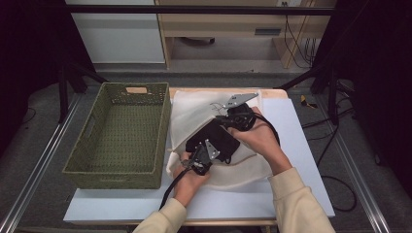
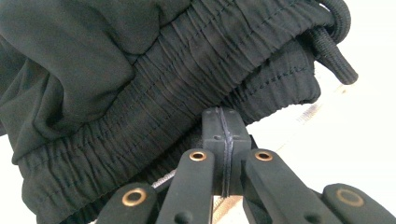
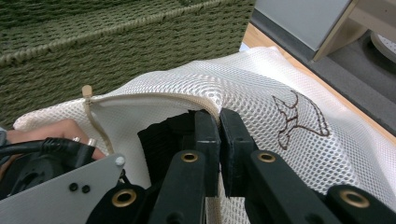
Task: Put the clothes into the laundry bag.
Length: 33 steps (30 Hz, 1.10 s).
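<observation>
In the high view, one person is working with two grippers over a single white table [image 1: 301,145]. One green woven basket [image 1: 116,138], rectangular with a handle cut-out in its far wall, is standing at the table's left. Just beside it, one cream mesh laundry bag [image 1: 194,109] is lying flat, and one black garment [image 1: 214,138] is sitting at its mouth. The left gripper [image 1: 201,162] is meeting the garment's near edge, while the right gripper [image 1: 233,116] is working at the bag's far side.

In the left gripper view, the black garment [image 2: 140,79] is showing a gathered elastic waistband with rows of stitching, smooth thin fabric above it, and one round braided drawcord [image 2: 334,51] looping at the upper right. The left gripper [image 2: 225,116] is resting with its jaws pressed together against the waistband's lower edge; whether cloth is caught between them I cannot tell.

In the right gripper view, the right gripper [image 3: 219,121] is pinching the zippered rim of the mesh bag [image 3: 261,88], jaws nearly together on it. One brown embroidered motif [image 3: 299,116] is marking the netting. The black garment [image 3: 163,135] is lying inside the opening, with the basket [image 3: 116,51] standing behind.
</observation>
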{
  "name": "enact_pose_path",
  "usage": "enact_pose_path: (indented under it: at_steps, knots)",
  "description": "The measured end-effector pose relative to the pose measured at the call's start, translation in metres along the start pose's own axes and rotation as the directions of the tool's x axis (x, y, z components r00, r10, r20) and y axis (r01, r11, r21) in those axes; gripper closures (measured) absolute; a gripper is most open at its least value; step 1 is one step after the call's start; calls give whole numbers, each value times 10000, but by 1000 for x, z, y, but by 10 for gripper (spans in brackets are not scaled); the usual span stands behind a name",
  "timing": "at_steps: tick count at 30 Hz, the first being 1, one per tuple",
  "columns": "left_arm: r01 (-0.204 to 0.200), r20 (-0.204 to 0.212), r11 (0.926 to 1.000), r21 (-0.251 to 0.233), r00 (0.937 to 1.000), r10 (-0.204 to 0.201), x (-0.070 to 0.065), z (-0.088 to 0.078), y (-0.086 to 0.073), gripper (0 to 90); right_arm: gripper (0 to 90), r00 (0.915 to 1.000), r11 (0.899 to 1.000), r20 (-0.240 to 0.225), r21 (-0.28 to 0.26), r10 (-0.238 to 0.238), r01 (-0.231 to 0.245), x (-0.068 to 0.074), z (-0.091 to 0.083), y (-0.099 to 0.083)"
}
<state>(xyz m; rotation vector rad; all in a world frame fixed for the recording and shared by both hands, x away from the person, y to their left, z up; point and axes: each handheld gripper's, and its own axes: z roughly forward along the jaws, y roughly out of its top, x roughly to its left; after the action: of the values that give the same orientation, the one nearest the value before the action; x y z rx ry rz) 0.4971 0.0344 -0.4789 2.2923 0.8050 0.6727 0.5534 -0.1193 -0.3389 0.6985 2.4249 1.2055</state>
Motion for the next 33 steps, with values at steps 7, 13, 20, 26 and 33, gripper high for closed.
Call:
enact_pose_path:
  at_steps: [7,13,20,26,33]
  knots:
    - [-7,0,10000,25,10000,7,0,1,1,900,872,9999,9999,5,-101,104,-104,-6,1,2]
    - [26,-25,10000,-20,10000,-26,1,3,2,900,872,9999,9996,20,-255,110,-110,-11,0,7]
    - [2,-59,10000,35,10000,-2,2,4,4,900,872,9998,9994,-72,-279,177,-179,-14,2,8]
    - [35,-105,10000,44,9999,-35,3,6,5,900,872,9998,9996,-119,-227,180,-183,-14,2,8]
    - [93,-192,10000,7,9998,-92,5,10,8,900,872,9997,9996,-135,-197,183,-185,-14,3,8]
